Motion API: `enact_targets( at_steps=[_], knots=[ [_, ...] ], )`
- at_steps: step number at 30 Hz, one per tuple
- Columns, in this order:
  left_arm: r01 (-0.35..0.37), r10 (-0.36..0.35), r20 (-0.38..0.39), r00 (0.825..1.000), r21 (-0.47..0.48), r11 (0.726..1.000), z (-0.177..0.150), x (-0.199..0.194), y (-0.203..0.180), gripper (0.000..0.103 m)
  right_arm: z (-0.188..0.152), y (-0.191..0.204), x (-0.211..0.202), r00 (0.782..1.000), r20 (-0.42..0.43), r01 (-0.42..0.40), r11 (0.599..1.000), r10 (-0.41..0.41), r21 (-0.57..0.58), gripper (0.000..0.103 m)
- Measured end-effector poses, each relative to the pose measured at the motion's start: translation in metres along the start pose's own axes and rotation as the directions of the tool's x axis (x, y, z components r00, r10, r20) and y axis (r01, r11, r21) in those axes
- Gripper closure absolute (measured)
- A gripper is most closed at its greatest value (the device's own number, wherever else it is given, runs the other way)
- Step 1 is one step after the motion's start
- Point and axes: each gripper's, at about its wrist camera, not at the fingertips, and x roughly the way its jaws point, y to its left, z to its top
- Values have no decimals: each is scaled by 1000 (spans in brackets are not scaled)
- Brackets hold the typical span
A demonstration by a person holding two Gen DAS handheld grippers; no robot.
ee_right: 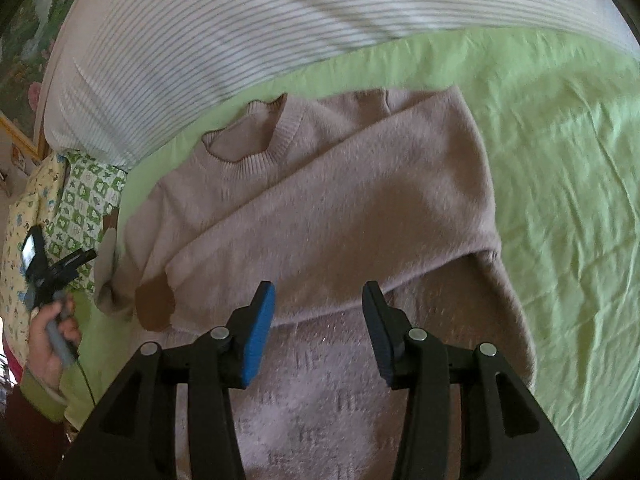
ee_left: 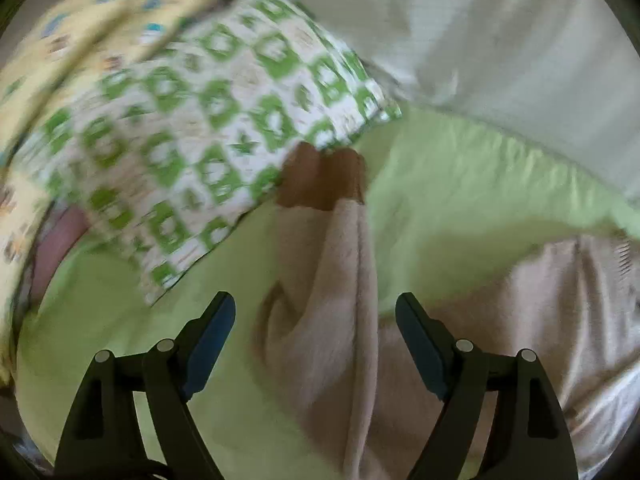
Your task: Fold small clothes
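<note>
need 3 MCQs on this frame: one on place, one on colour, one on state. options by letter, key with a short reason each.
1. Where does the sweater lie?
A. on the green sheet
B. on a wooden floor
C. in a basket

2. What colour is the sleeve's cuff?
A. blue
B. brown
C. white

3. How is the right gripper?
A. shut on the sweater
B. shut on the sheet
C. open, holding nothing

Key:
1 A: green sheet shows around the sweater on all visible sides.
2 B: the sleeve folded across the chest ends in a brown cuff.
3 C: its fingers stand apart over the sweater with no cloth between them; the left gripper is open too.
</note>
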Motion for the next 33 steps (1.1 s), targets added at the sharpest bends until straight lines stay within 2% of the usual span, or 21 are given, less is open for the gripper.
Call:
enact_targets(
  at_steps=[4, 6, 7, 8, 9, 10, 13, 15, 16, 18, 21, 24, 25, 26, 29, 30, 32, 33],
  knots=[
    [-62, 70, -71, 995, 105, 993, 11, 33, -22, 20, -6, -1, -1, 1000, -14, 1, 1000, -1, -3, 56],
    [-69, 83, -106, 991, 130, 989, 12, 44, -27, 22, -7, -3, -1, 1000, -23, 3, 1000, -3, 0, 56],
    [-63, 78, -109, 991, 133, 989, 11, 46, -28, 42, -8, -5, -1, 1000, -27, 3, 1000, -3, 2, 56],
    [-44, 59, -113, 992, 133, 990, 10, 46, -28, 80, -8, -7, -1, 1000, -29, 4, 1000, -4, 3, 56],
    [-11, 27, -133, 991, 125, 992, 9, 47, -28, 95, -8, -8, -1, 1000, -29, 5, 1000, -5, 4, 56],
    [10, 5, -139, 990, 109, 994, 8, 45, -27, 95, -8, -10, -2, 1000, -27, 9, 1000, -9, 5, 56],
    [71, -64, -68, 996, 109, 991, 5, 14, -34, 100, -6, -14, -5, 1000, -16, 13, 1000, -13, 16, 56],
    [160, -160, -7, 987, 119, 980, 4, -27, -46, 100, -4, -17, -8, 1000, -6, 10, 1000, -10, 24, 56],
    [206, -210, 22, 977, 127, 970, 3, -48, -54, 100, -3, -18, -10, 1000, 1, 9, 1000, -9, 29, 56],
    [319, -334, 86, 939, 155, 935, -1, -96, -75, 100, -1, -19, -13, 1000, 10, 5, 999, -5, 34, 56],
    [461, -504, 148, 851, 247, 852, -14, -162, -119, 100, 2, -19, -18, 1000, 25, -2, 999, 1, 42, 56],
    [562, -638, 135, 758, 361, 744, -40, -208, -176, 99, 2, -21, -23, 999, 43, -17, 998, 14, 67, 56],
    [579, -665, 119, 737, 395, 713, -53, -218, -195, 97, 2, -24, -25, 999, 50, -14, 997, 10, 80, 56],
    [589, -685, 87, 724, 439, 678, -67, -224, -218, 91, 1, -27, -26, 998, 55, -11, 996, 7, 89, 56],
    [610, -702, 3, 712, 492, 621, -100, -224, -258, 83, -1, -40, -28, 998, 64, 3, 991, -12, 134, 56],
    [612, -699, -21, 715, 503, 611, -108, -218, -266, 82, -1, -45, -30, 998, 65, 6, 989, -15, 149, 56],
    [604, -679, -53, 732, 512, 611, -121, -206, -272, 70, -3, -52, -32, 997, 67, 12, 986, -23, 168, 56],
    [605, -672, -65, 737, 508, 614, -125, -199, -268, 69, -3, -56, -33, 997, 70, 16, 984, -28, 176, 56]
  ],
)
